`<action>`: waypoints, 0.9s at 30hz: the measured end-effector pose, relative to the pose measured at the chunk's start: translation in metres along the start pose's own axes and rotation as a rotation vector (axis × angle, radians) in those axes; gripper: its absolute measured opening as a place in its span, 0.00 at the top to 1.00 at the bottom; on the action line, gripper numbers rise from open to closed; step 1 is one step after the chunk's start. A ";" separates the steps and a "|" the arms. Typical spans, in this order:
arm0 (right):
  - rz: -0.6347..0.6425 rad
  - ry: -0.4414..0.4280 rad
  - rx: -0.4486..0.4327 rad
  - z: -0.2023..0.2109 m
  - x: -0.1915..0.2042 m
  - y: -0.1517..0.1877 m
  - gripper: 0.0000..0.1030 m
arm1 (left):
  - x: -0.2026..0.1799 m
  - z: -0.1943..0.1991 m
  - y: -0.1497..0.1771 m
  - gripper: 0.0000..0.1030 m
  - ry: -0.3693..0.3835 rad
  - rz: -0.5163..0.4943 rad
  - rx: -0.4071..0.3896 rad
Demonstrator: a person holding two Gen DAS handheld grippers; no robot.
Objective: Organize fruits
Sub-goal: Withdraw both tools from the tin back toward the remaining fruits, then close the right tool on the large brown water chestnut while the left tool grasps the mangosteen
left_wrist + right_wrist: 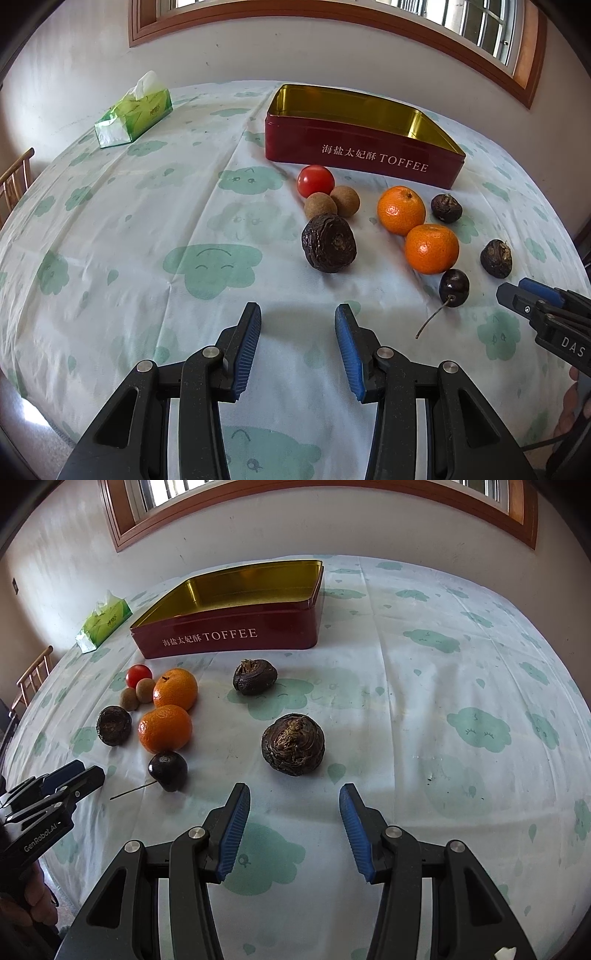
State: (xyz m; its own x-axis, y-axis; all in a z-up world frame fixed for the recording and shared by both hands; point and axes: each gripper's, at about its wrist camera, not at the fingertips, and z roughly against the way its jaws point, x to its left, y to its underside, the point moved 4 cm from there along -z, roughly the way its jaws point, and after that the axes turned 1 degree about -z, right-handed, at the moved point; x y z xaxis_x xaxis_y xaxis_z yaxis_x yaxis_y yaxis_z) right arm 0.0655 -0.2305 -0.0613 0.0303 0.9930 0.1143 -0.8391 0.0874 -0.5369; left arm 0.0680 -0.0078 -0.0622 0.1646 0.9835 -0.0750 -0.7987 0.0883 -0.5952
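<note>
Fruits lie loose on the cloud-printed pale tablecloth (147, 229), none of them in the tin. At the bottom of the left wrist view the left gripper (297, 314) has its blue-padded jaws spread apart with only cloth between them. At the bottom of the right wrist view the right gripper (294, 792) is likewise spread, holding nothing; just above its gap, at frame centre, sits a large dark wrinkled water chestnut (293, 745).

Left of that chestnut a dark cherry with a long thin stem (168, 770) lies against the nearer of two orange mandarins (165, 728), and the farther mandarin (176, 688) touches it. Further up, near centre, is a second dark water chestnut (255, 676). At middle left a third dark chestnut (113, 720) lies just beside the mandarins, with two small brown longans (137, 694) and a small red tomato (139, 675) clustered above it.

In the upper middle of both views stands the open red rectangular toffee tin with a gold interior (364, 158), well behind the fruit. A green tissue pack (133, 110) lies in the upper left of the left wrist view.
</note>
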 end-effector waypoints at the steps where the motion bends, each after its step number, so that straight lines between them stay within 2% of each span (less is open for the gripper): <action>1: 0.002 0.003 0.001 -0.002 0.000 -0.001 0.53 | 0.000 -0.001 -0.001 0.58 0.002 -0.002 -0.003; 12: 0.042 0.023 -0.029 -0.018 0.006 -0.019 0.52 | -0.005 -0.009 -0.008 0.58 0.002 -0.029 -0.027; 18: 0.045 0.042 -0.052 -0.021 0.004 -0.023 0.64 | -0.009 -0.014 -0.014 0.58 0.007 -0.034 -0.030; 27: 0.043 0.034 -0.058 -0.020 0.002 -0.023 0.64 | -0.020 -0.021 -0.024 0.58 0.016 -0.055 -0.033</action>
State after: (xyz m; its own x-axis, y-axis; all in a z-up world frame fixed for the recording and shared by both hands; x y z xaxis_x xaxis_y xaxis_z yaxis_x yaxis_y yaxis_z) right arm 0.0958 -0.2284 -0.0658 0.0146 0.9980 0.0619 -0.8073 0.0483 -0.5882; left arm 0.0964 -0.0334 -0.0635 0.2171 0.9746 -0.0547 -0.7691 0.1363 -0.6245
